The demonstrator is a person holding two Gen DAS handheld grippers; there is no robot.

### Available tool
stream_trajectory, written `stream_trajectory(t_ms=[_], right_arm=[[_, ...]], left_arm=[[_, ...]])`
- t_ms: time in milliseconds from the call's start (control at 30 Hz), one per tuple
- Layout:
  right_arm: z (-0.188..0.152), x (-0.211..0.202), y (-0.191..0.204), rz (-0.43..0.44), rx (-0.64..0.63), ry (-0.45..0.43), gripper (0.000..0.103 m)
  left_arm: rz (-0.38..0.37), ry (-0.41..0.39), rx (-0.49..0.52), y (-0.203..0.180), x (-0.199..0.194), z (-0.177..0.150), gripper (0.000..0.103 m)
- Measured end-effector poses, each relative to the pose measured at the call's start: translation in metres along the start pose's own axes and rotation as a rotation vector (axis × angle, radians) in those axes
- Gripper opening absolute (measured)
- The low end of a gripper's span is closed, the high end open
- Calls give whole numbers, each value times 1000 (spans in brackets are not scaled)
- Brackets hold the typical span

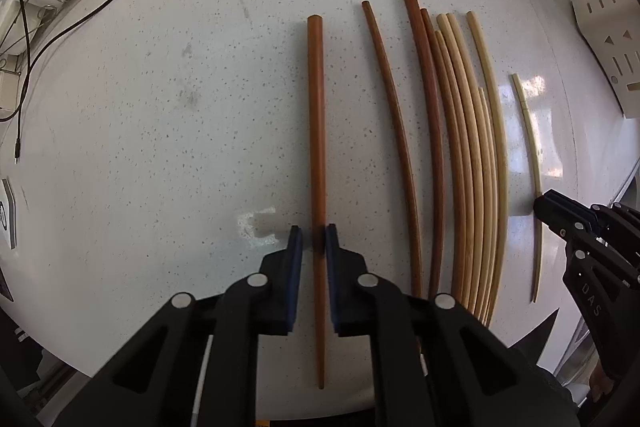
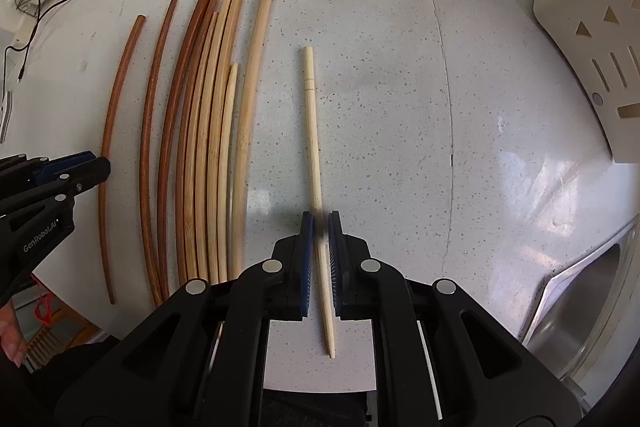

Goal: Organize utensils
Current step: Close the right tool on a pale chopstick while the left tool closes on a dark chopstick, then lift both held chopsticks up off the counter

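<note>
Left hand-held gripper (image 1: 313,239) pinching brown chopstick (image 1: 316,131), right hand-held gripper (image 2: 321,227) pinching pale chopstick (image 2: 312,131); off-centre grips, thin tapered sticks, likely pivoting or slipping once raised off desk (image 1: 160,107).

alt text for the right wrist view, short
The right gripper is shut on a thin pale bamboo chopstick lying on a speckled white counter. A row of brown and pale chopsticks lies left.
</note>
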State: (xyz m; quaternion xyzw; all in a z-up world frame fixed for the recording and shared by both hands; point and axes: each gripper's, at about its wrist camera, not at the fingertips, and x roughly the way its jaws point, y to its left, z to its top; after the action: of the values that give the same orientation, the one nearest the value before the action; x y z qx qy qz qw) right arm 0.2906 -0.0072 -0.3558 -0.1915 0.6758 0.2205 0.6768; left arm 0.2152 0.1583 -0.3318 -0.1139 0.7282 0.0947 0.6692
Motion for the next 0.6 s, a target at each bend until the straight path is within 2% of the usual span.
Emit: stream_trajectory(t_ms=[67,133,367,600], right_arm=[[1,-1,5,-2,-5,0,7],[2,-1,5,-2,-11,1,7],[0,-2,19,-23,-35,3,6],[1,-2,15,-2,-31,10,4]], left_arm=[[9,10,12,-1,2,-1,5],[-14,25,18,-3,5,-2,5],[8,19,39,-18,8,-7,5],[18,8,51,-20,6,-9,5]])
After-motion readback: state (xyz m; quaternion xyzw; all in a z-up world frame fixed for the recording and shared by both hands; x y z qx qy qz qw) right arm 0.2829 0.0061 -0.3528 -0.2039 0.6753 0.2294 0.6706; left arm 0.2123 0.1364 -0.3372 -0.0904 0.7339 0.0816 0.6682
